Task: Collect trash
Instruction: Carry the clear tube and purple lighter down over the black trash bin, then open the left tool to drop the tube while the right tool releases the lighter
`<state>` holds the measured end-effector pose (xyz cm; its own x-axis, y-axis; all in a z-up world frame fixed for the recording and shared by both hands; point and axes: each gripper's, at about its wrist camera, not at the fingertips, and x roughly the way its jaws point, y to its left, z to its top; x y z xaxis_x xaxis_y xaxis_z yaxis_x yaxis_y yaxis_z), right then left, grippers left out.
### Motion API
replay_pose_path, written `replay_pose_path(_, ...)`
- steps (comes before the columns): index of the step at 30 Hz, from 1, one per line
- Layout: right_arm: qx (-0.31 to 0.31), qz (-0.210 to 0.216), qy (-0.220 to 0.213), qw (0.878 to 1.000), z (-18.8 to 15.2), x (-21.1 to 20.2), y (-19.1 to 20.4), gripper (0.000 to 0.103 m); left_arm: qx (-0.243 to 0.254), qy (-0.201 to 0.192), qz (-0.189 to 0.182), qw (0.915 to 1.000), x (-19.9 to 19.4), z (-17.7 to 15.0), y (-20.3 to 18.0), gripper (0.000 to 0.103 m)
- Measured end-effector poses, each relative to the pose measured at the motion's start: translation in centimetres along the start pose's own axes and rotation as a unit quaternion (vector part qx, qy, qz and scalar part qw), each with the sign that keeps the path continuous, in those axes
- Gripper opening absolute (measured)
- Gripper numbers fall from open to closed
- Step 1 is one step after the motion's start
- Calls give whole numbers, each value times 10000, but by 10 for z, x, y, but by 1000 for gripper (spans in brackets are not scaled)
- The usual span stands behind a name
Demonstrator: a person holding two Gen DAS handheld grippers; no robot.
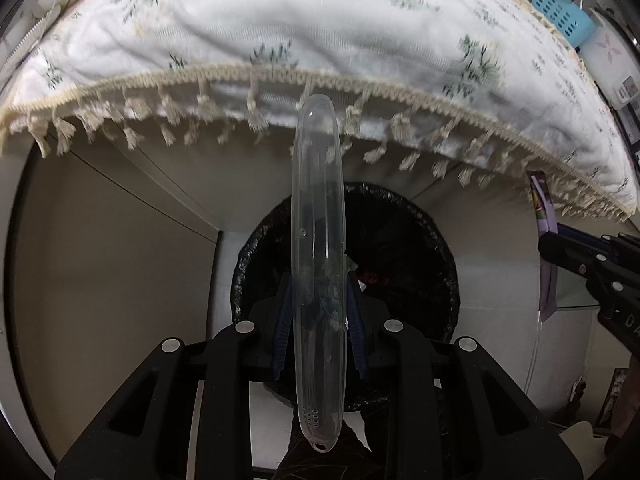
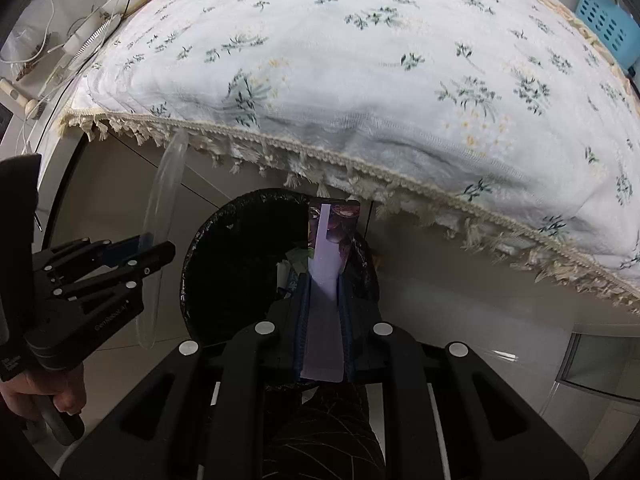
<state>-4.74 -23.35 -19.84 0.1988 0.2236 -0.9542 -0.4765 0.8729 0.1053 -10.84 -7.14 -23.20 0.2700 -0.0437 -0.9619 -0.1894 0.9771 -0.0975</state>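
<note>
My left gripper [image 1: 318, 278] is shut on a clear, soft plastic case [image 1: 318, 220], held edge-on and upright over the black-lined trash bin [image 1: 420, 240]. My right gripper [image 2: 324, 280] is shut on a flat purple wrapper [image 2: 334, 236] printed with dark fruit, which stands up over the rim of the trash bin [image 2: 232, 248]. The bin holds a few scraps. In the right wrist view the left gripper [image 2: 154, 245] hangs at the left of the bin with the clear case [image 2: 168, 172]. In the left wrist view the right gripper [image 1: 550, 246] and the purple wrapper [image 1: 542, 204] show at the right edge.
A table under a white floral cloth [image 2: 360, 80] with a tasselled fringe overhangs the bin from behind. A blue basket [image 2: 604, 20] stands at the table's far right and cables [image 2: 80, 40] lie to its left. A hand [image 2: 40, 396] grips the left tool. Pale floor tiles surround the bin.
</note>
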Motion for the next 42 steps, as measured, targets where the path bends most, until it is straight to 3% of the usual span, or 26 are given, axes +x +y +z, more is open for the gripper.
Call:
replay_pose_path(6,87,48,81,9999,-6,10,-3,14,312,121,113,9994,24,-11,-10,25)
replay_pose_path(21,140,18,344,9993,-18,30,0,14,761,202,-124,9968,48,-29,-37,26)
replay_pose_path(23,130,27,357,9993,-17,33,3,14,695,171,-198,9972,44,-28,-36,34)
replay_pose_path(25,102,38,367,9993,-17,35,6,14,624,84,-200,9978,34,-27,-31,50)
replay_pose_path(27,72,43,368,9993,-16,38,9,15,541,0,-178,9984,28,-25,-28,56)
replay_pose_path(31,0,34,428,9991,-11,48,17,15,296,-173,-66,9994,10,-18,-14,80)
replay_pose_path(34,-70,36,481,9988,-7,59,26,16,58,-320,-38,9995,-1,-16,-3,92)
replay_pose_path(36,-127,24,518,9986,-5,65,30,16,-61,-399,-11,9992,-6,-14,5,97)
replay_pose_path(42,-258,18,609,9978,-1,86,43,16,-300,-472,100,9984,-16,-15,23,97)
